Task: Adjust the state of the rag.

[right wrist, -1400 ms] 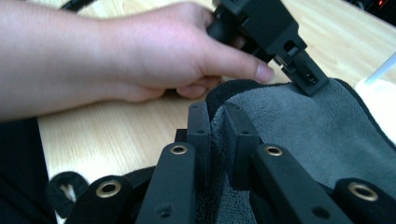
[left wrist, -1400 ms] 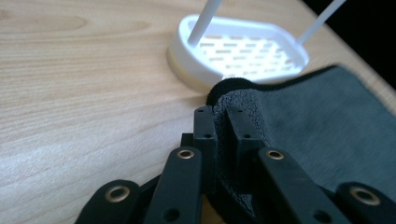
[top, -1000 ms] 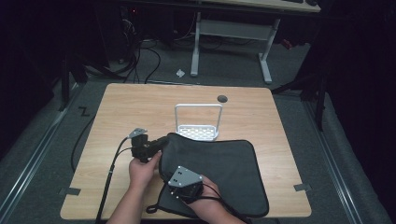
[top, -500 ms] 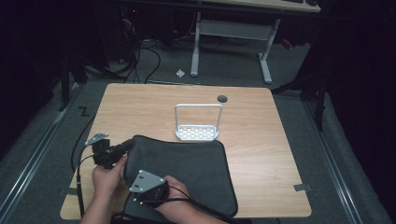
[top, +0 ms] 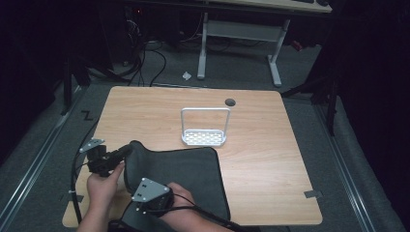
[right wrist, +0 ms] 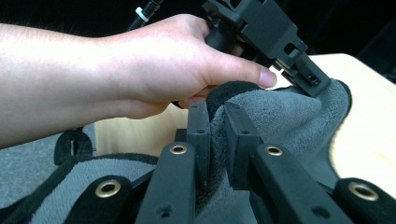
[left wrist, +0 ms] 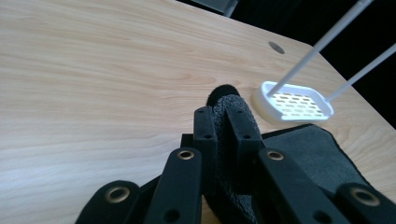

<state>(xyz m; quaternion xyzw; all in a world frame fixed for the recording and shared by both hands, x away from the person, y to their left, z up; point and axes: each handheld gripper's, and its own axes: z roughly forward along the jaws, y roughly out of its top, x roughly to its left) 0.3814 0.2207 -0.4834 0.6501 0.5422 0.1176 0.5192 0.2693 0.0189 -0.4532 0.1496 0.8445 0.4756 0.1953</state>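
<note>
A dark grey cloth with a black hem lies across the front left of the wooden table. My left gripper is shut on the cloth's far left corner, and in the left gripper view the cloth is pinched between its jaws. My right gripper sits at the table's front edge, shut on the near edge of the cloth. In the right gripper view the left hand and its gripper hold the raised corner just beyond my right gripper.
A small white perforated tray with a tall wire handle stands mid-table just behind the cloth; the same white tray appears in the left gripper view. A round cable hole is near the far edge. Desk legs and cables fill the floor behind.
Both grippers have dragged the cloth left and toward the front edge of the table. The cloth now sits farther left, clear of the white tray.
</note>
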